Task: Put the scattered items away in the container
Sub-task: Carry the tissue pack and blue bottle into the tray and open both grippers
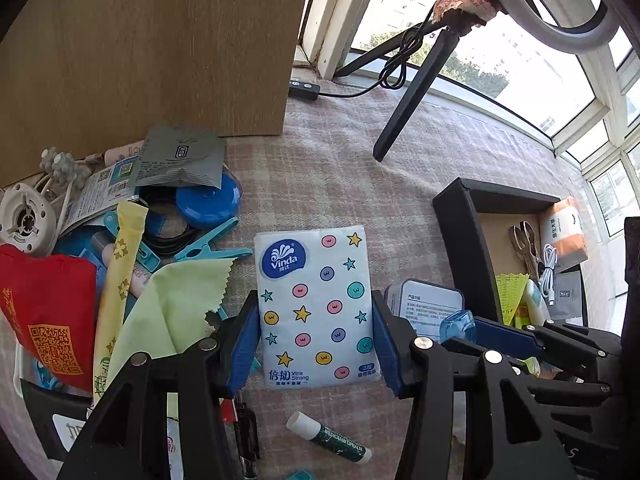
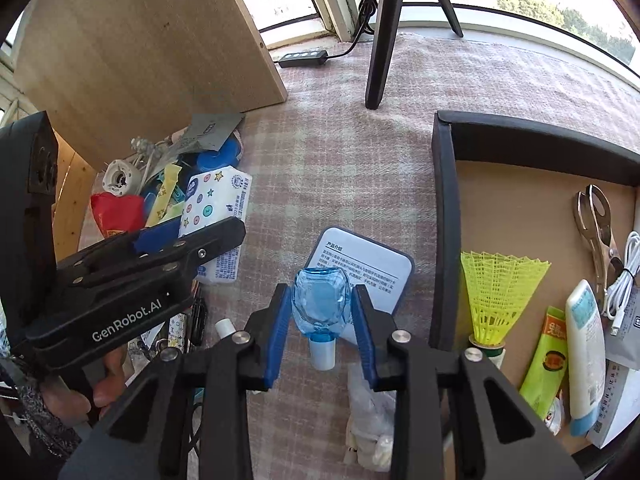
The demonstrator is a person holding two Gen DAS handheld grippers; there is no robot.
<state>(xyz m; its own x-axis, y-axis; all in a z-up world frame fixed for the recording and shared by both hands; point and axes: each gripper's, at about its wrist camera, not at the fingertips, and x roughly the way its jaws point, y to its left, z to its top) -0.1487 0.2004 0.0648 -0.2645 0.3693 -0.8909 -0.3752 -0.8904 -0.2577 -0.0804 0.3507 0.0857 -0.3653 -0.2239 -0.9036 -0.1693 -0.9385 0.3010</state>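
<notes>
My left gripper (image 1: 316, 320) is shut on a white Vinda tissue pack (image 1: 316, 304) with stars and dots, held above the checked cloth. It also shows in the right wrist view (image 2: 216, 216). My right gripper (image 2: 322, 312) is shut on a small clear blue bottle (image 2: 320, 304) with a white cap, held left of the black box (image 2: 442, 216); the bottle also shows in the left wrist view (image 1: 458, 324). The box has a brown floor and holds a yellow shuttlecock (image 2: 498, 292), a white tube (image 2: 586, 344), metal tongs (image 2: 598, 228), a white cable and sachets.
A pile of items lies at the left: red packet (image 1: 44, 312), yellow sachet (image 1: 120, 276), green cloth (image 1: 176, 304), blue clip (image 1: 208, 248), blue round case (image 1: 208, 200), grey pouch (image 1: 180, 156). A lip balm (image 1: 332, 436), a white card (image 2: 360, 272), a wooden board (image 1: 160, 40) and a tripod leg (image 1: 412, 92) are nearby.
</notes>
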